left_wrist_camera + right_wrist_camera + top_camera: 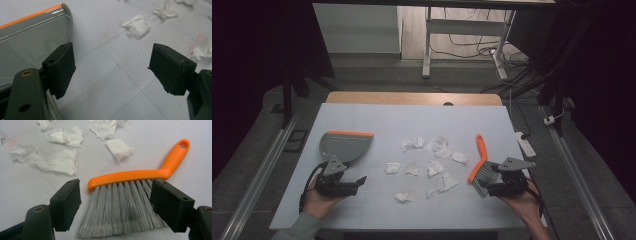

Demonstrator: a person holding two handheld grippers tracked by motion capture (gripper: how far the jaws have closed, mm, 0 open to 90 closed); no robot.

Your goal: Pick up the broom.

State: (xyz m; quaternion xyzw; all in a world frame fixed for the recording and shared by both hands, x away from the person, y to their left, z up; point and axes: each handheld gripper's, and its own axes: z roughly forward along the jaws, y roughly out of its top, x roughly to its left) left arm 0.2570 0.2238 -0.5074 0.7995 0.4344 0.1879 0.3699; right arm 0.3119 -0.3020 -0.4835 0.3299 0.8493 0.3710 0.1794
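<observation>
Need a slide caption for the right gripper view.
Open right gripper straddling the brush bristles, crumpled tissue scraps beyond.

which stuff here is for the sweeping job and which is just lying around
For the job, as it looks:
- brush, lying between the open jaws of the right hand-held gripper
- dustpan, beside the open left hand-held gripper
- crumpled paper scraps scattered on the table

Just lying about:
- white power strip at the table's right edge
- cables on the floor beyond
</observation>
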